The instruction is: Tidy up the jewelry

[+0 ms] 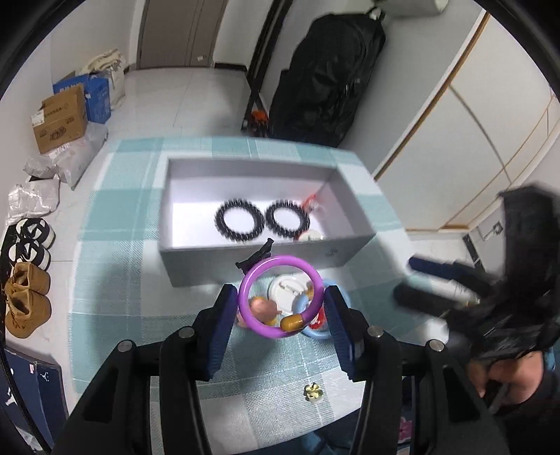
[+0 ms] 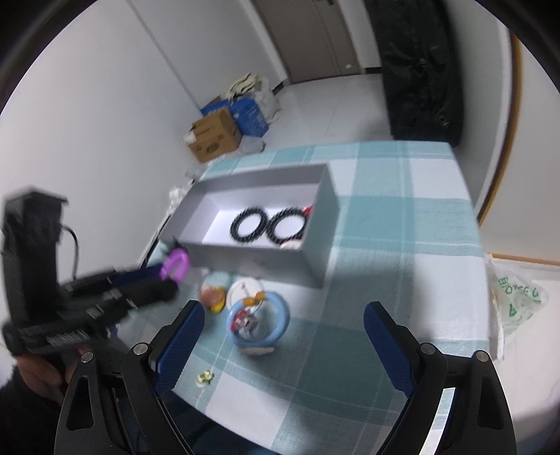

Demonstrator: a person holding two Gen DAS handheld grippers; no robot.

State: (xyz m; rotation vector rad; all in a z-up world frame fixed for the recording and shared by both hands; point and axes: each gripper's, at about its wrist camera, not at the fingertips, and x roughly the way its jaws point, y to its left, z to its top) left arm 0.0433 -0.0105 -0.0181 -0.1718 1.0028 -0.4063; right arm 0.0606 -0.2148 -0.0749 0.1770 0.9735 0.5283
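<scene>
White walls and a pale tiled floor [image 1: 168, 101] surround a table [image 2: 402, 224] under a teal checked cloth, with a brown door [image 1: 171, 31], cardboard boxes [image 1: 59, 119], shoes [image 1: 28, 276] along the wall and a black bag [image 1: 329, 73] standing behind.

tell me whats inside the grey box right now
Inside the grey box: two black beaded bracelets side by side on its floor, a red item in the right corner, and a white piece partly hidden by the front wall.
</scene>
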